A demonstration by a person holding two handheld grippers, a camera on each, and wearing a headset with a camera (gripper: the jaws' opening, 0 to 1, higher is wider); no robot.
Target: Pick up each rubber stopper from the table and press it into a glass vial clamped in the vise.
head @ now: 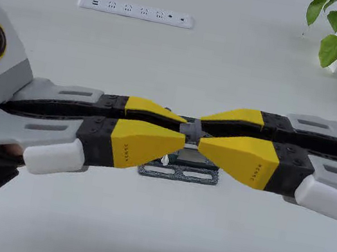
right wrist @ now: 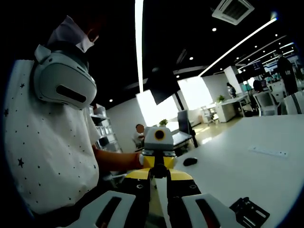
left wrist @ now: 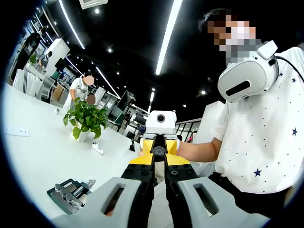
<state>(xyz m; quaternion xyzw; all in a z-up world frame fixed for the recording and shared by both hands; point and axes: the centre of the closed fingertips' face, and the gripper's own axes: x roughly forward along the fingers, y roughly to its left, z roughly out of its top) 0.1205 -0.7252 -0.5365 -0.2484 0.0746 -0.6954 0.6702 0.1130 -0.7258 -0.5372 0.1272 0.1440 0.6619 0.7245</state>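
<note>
On the left gripper [head: 184, 132] and right gripper [head: 202, 135] the jaw covers were matt yellow plastic, links matt black, shells smooth light-grey plastic. The table [head: 138, 225] was white, smooth, low sheen. The vise [left wrist: 71, 192] looked like bare grey metal, dull finish, though too small to be sure. The power strip [head: 135, 10] was white plastic, slight gloss. The headset [left wrist: 247, 78] was glossy white plastic; the shirt [left wrist: 266, 142] was matt white cloth.

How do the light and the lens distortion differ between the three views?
Head view: soft, even light on the white table, only a faint shadow by the vise, lines look straight. Left gripper view: fisheye curves the ceiling light strips, which glare against a dark ceiling. Right gripper view: same curving, same glaring strip.
</note>
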